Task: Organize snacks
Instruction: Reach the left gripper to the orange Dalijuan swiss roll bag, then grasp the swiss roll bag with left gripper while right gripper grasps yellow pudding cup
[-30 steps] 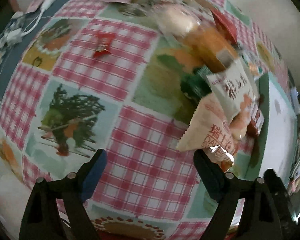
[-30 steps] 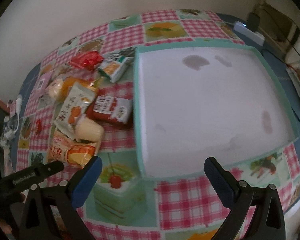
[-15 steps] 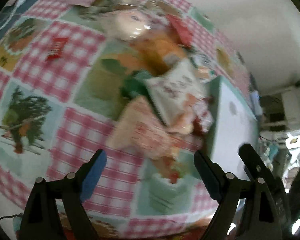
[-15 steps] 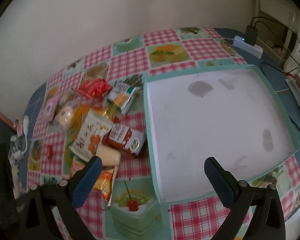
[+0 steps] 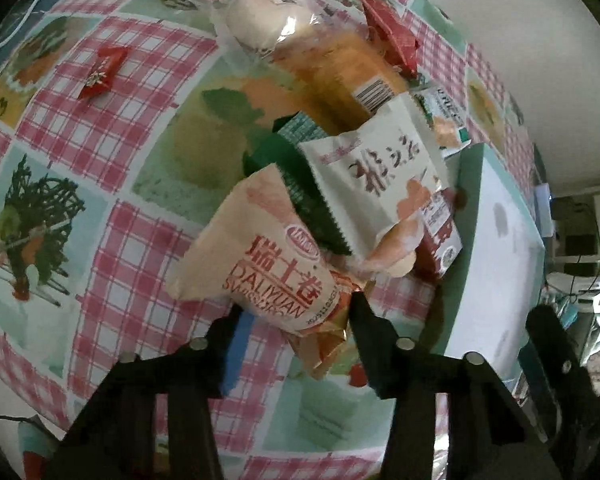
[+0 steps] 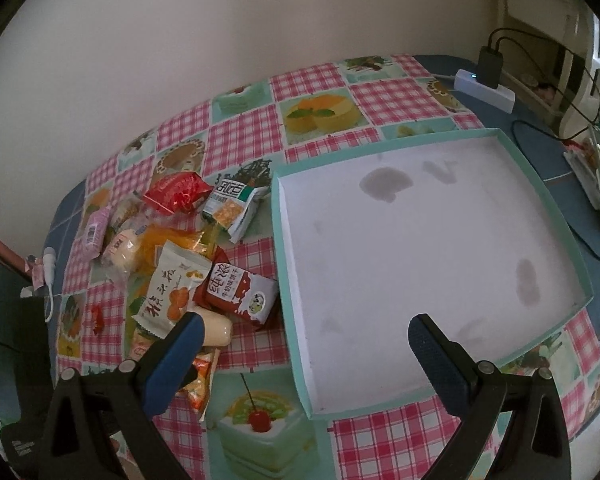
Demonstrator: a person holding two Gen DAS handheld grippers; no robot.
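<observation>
Now my left tool has just closed onto the pale pink-and-orange plastic swiss roll packet between its tips; first pick underway. Right tool wide, over teal-rimmed white cardboard tray.

My table wears a pink-checked cake-print cloth. On it lie a heap of snack packets, a shallow teal-rimmed tray and a white power strip.
</observation>
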